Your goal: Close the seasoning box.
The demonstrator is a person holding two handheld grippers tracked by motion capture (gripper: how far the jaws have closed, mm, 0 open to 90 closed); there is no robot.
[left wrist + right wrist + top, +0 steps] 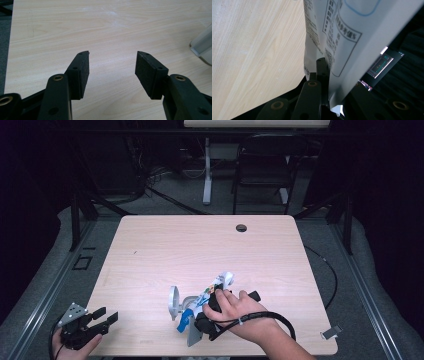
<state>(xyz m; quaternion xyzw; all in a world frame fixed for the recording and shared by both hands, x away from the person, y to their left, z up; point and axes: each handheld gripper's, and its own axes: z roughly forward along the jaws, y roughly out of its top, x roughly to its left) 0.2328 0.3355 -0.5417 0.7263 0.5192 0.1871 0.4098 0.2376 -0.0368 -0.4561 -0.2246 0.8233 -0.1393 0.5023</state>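
A white printed packet (220, 282) with blue markings lies tilted near the table's front middle, and a white round part (173, 301) stands at its left end. A person's right hand holds my right gripper (202, 317) against it. In the right gripper view the packet (342, 32), covered in black print, is pinched between the jaws of the right gripper (325, 62), which is shut on it. The far jaw is hidden behind the packet. My left gripper (108, 314) hovers at the table's front left corner, open (112, 57) over bare wood with nothing between its pads.
The light wooden table (200, 245) has a cable hole (241, 227) near its far edge. A pale grey object (202, 45) pokes in at the right edge of the left gripper view. A chair (262, 170) and a desk leg (207, 170) stand beyond the table. A black cable (280, 320) loops from the right gripper.
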